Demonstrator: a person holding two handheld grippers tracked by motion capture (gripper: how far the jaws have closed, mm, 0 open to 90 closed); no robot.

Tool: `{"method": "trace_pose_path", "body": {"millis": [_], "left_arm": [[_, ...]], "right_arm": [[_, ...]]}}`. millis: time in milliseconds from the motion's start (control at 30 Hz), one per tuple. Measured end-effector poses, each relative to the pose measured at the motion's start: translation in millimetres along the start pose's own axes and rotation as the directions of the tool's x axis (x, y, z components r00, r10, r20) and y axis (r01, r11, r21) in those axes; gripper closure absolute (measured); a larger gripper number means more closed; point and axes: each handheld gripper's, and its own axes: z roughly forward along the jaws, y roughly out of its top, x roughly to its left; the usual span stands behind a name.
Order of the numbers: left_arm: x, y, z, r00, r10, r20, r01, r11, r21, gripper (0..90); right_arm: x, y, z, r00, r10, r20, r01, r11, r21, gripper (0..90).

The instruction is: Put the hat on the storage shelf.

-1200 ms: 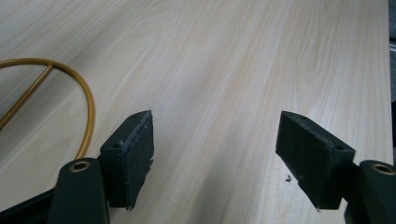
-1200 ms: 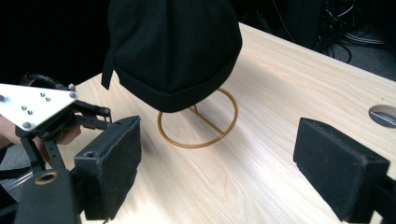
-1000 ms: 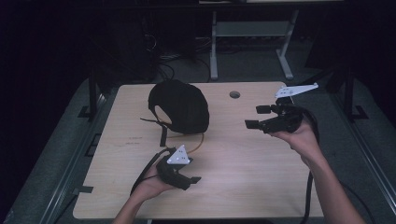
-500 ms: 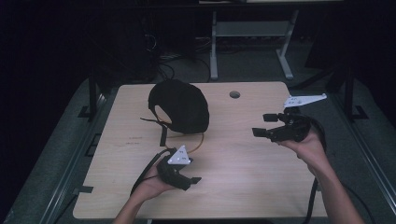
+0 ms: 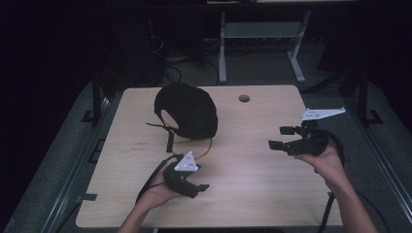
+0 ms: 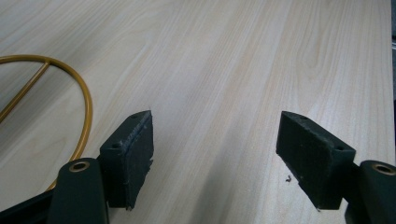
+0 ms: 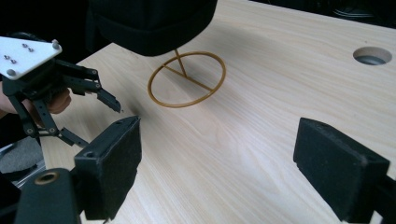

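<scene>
Hat (image 5: pixel 187 109) sits tilted on stand (image 7: pixel 187 79), opening facing left.

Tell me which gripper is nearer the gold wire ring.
Left. The left gripper sits just below the gold wire ring, close beside it on the table. The right gripper hangs well off to the ring's right, fingers open toward it.

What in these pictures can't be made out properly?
- Gold wire stand: right gripper view, its upper part hidden under the black cap.
- Same stand: left gripper view, cut off by the left edge.
- Cap: high view, too dark to show detail.
- Room behind the table: high view, lost in darkness.
</scene>
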Motion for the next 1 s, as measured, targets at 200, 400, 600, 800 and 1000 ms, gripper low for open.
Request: {"method": "trace_pose_path", "body": {"millis": [200, 400, 600, 800, 1000], "left_arm": [[-0.3, -0.3, 0.9, 1.0000, 0.001, 0.003, -0.001, 1.0000, 0.002, 27.4], [-0.6, -0.3, 1.4, 1.0000, 0.005, 0.003, -0.005, 1.0000, 0.007, 27.4], [-0.9, -0.4, 1.4, 1.0000, 0.007, 0.005, -0.007, 0.9999, 0.009, 27.3], [-1.8, -0.5, 2.3, 1.0000, 0.003, 0.009, -0.003, 1.0000, 0.007, 27.3], [-2.3, 0.4, 3.0, 0.9999, 0.008, 0.013, -0.008, 0.9999, 0.008, 27.4]], "right_arm": [[-3.7, -15.7, -0.6, 0.9997, 0.023, 0.009, -0.023, 1.000, 0.017, 14.9], [-4.5, -22.5, -2.1, 0.9995, 0.027, 0.015, -0.028, 0.999, 0.020, 14.9], [-3.8, -29.0, -3.6, 0.9995, 0.027, 0.015, -0.028, 0.999, 0.023, 14.9], [-1.3, -39.4, -5.1, 0.9992, 0.035, 0.021, -0.036, 0.999, 0.037, 14.9], [5.1, -45.2, -8.1, 0.9995, 0.023, 0.024, -0.024, 0.999, 0.029, 14.9]]}}
